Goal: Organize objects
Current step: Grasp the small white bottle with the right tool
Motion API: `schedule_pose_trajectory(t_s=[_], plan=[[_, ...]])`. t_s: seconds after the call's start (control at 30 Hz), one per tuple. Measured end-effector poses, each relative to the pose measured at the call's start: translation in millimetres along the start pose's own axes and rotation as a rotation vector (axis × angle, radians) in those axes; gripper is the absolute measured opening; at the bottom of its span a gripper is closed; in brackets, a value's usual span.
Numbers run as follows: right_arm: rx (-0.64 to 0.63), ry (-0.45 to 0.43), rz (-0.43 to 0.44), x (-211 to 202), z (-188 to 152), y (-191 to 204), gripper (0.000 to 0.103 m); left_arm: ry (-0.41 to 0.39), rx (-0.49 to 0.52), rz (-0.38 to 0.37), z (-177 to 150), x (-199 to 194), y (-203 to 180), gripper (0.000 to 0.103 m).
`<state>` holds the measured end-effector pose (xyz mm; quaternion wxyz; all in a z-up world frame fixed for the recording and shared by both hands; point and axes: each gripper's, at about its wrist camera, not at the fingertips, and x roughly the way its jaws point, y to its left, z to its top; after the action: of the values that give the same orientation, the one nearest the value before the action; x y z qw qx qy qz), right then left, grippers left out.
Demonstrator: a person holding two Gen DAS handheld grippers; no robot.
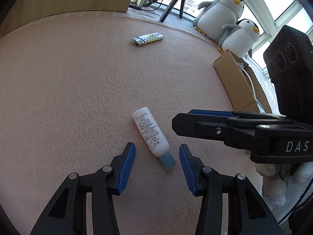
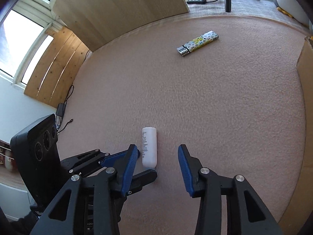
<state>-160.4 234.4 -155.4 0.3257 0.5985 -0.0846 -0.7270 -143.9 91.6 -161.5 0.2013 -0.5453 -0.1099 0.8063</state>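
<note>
a: we start with the small white bottle [image 1: 150, 133]. it lies flat on the pink felt mat [image 1: 68, 88], printed label up, grey-blue cap [image 1: 167, 161] at the end towards us.

b: and how does it sit for our left gripper [image 1: 157, 154]?

a: the cap end lies between the 2 blue pads, which stand wide apart and hold nothing. the body runs away from us and leans a little to the left, so its long axis goes nearly along the fingers, not across them.

b: then closing would pinch across the narrow cap or neck, we think.

a: likely, yes. whether the pads touch the mat we cannot tell.

b: our right gripper [image 2: 156, 158]?

a: also spread wide and empty. from its own camera the bottle [image 2: 149, 146] lies just beside its left pad, lengthways too. seen from the left wrist, it comes in from the right, beside the bottle and apart from it. the left looks better centred, so we judge it the nearer one for the pick.

b: anything else out there?

a: a patterned lighter [image 1: 147, 39] well apart, far up the mat, and a cardboard box [image 1: 240, 82] at the right edge with 2 plush penguins [image 1: 225, 7] behind it.
</note>
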Motion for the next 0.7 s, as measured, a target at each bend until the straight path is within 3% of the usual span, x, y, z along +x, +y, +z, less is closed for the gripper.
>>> schedule_pose_trajectory(t_s=[0.23, 0.43, 0.7], plan=[[-0.035, 0.072, 0.018, 21.7, 2.9, 10.5, 0.026, -0.003, -0.014, -0.025, 6.9, 1.6, 5.4, 0.046], [-0.009, 0.087, 0.032, 27.7, 4.5, 5.5, 0.021, -0.004, -0.007, -0.034, 8.7, 5.0, 2.6, 0.037], [0.04, 0.079, 0.068, 20.9, 2.2, -6.1, 0.016, -0.014, 0.013, -0.036, 8.9, 4.1, -4.4, 0.037]])
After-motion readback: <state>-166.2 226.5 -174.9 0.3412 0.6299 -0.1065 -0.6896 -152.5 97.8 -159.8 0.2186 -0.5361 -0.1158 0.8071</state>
